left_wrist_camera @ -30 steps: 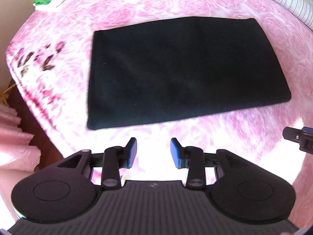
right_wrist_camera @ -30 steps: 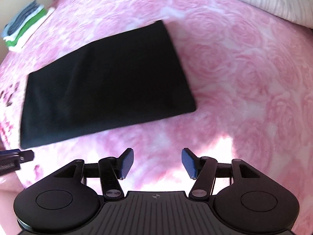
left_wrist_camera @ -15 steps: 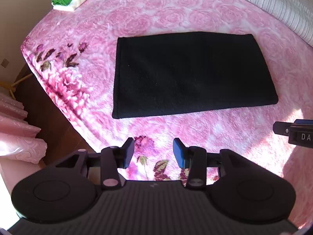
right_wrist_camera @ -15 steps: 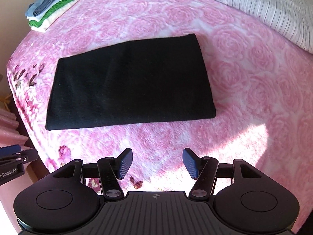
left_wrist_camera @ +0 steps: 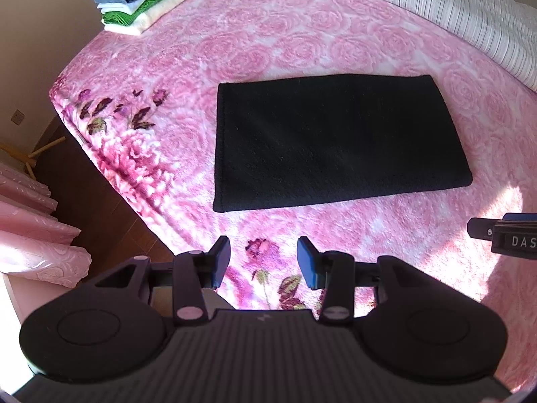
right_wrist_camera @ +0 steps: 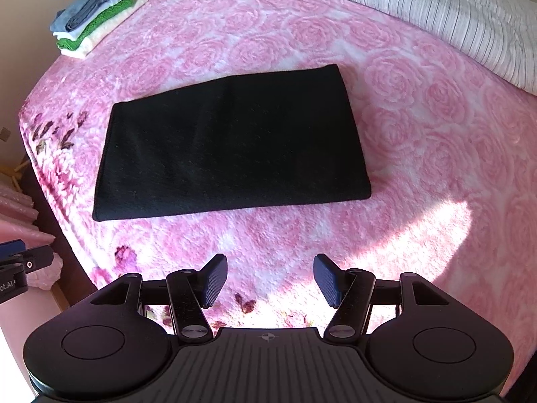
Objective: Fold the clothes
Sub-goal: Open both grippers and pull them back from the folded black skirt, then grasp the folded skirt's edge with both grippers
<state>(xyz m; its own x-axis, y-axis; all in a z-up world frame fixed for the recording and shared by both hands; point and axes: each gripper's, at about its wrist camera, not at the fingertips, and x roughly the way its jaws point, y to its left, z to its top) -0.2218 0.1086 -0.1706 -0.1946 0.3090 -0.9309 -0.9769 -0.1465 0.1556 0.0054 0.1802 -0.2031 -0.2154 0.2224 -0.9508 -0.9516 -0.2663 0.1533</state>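
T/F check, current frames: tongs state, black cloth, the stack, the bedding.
1. Both tongs are open and empty. True: left tongs and right tongs have their jaws apart with nothing between them.
2. The black folded cloth lies flat on the pink rose blanket. True.
3. The right tongs are pinching a corner of the black cloth. False: they hang short of its near edge, apart from it.
4. The stack of folded towels rests on the black cloth. False: it sits at the far left corner of the bed, well apart from it.
5. A striped quilt lies along the far side of the blanket. True.
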